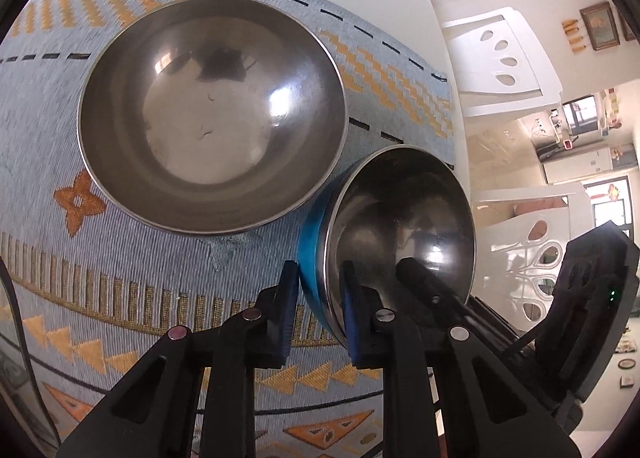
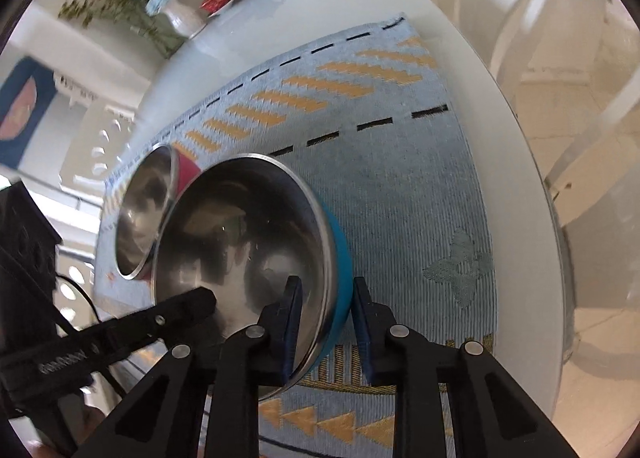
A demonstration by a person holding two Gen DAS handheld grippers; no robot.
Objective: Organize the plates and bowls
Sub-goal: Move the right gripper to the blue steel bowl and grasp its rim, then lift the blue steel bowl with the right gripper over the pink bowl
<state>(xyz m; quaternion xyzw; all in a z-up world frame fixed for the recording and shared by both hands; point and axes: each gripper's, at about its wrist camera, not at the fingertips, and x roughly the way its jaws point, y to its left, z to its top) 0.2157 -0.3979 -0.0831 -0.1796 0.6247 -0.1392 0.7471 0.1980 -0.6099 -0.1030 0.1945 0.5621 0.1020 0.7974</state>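
Evidently the step in hand is the grasp: both grippers have fastened on the same blue-sided steel bowl (image 1: 392, 225), ready to move it. The left gripper (image 1: 318, 314) straddles the bowl's near wall, one blue pad on the painted outside and the other inside against the polished metal, the jaws drawn narrow on the rim. The right gripper (image 2: 326, 322) does the same from the opposite side of the bowl, its pads pinching the wall with the rim between them. Each wrist view shows the other tool's finger reaching into the bowl.

The blue-sided steel bowl sits tilted on the woven placemat (image 1: 120, 266), just beside the larger steel bowl (image 1: 212, 117), which rests upright on the mat. From the right wrist that second bowl shows a red outer wall (image 2: 188, 171). Whether the two touch cannot be told.

The likely next move is a lift and a carry over the larger bowl, to nest one in the other. That calls for both hands to rise together and level the bowl before lowering it.

Both bowls are round, thin-walled and mirror-bright inside, with a fine rolled rim; such metal is slippery under pads. The mat is ribbed pale-blue cloth with orange zigzags and black dashes, lying on a smooth white table (image 2: 460, 29).
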